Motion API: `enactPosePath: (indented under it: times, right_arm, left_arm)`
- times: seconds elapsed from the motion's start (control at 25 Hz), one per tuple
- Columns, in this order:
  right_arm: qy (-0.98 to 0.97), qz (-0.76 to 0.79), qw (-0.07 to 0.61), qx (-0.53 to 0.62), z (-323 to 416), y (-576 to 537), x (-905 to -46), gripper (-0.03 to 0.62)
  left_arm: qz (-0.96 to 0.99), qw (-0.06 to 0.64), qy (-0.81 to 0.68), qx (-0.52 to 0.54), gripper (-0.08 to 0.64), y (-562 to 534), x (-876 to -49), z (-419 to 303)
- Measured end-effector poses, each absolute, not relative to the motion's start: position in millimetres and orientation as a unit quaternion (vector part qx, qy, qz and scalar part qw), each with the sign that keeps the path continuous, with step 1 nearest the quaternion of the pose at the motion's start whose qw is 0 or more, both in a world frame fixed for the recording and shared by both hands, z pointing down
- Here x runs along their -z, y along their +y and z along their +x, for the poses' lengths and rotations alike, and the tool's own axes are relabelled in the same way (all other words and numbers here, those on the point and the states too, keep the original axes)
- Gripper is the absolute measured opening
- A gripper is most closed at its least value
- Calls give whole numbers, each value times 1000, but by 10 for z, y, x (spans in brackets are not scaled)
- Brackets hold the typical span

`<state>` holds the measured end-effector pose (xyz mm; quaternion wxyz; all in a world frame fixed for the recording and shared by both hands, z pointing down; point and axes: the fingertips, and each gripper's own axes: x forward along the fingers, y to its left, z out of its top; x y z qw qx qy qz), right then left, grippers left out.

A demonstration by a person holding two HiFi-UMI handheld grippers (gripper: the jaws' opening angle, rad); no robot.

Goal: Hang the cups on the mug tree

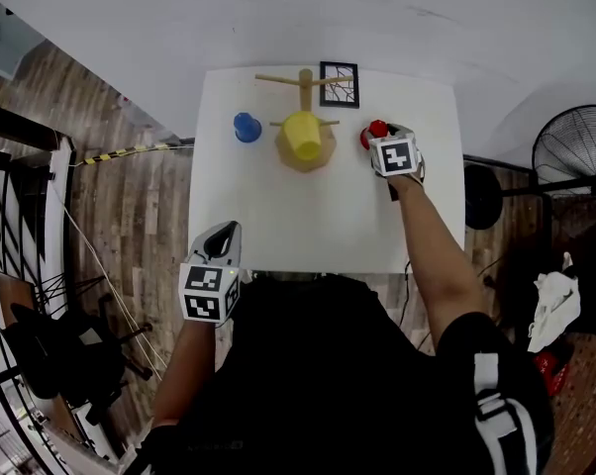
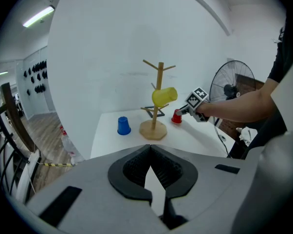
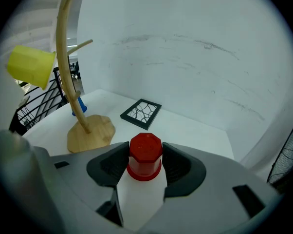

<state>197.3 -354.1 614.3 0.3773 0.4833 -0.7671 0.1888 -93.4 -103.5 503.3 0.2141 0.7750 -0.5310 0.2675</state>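
Only the right gripper view shows the right gripper (image 3: 145, 165) open, its ribbed black pads flanking the upturned red plastic cup (image 3: 145, 156), eight-sided on top, on the smooth white table (image 3: 195, 130); the left gripper view shows the left gripper (image 2: 149, 150) closed on nothing, well apart from the branched wooden mug tree (image 2: 159, 82); a yellow cup (image 2: 164, 96) hangs there; a blue cup (image 2: 123, 126) stands near its base.

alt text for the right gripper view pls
An upside-down red cup stands on the white table between the open jaws of the right gripper, which flank it closely. Behind to the left is the mug tree with a yellow cup hung on a peg, and a black-framed picture lies flat near the wall.
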Motion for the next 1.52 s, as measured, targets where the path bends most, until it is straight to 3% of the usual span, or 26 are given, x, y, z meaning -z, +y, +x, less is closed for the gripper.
enactPosePath:
  times: [0.32,1.0,1.52]
  right_arm:
    - [-786,502,337,-125,1881,-3485,-5619,210]
    - [-818,522,173,-168,1837,-3078,-4787,209]
    - [-789,474,-83,-384,1837,-3123,-4785,209]
  left_arm:
    - [794,202,-511,-261,15,-1171,-4972,-907]
    - [821,182,-477,-255,15,-1302,-4867,-791]
    - [818,189,-481,-254,15,-1248,-4903,-819]
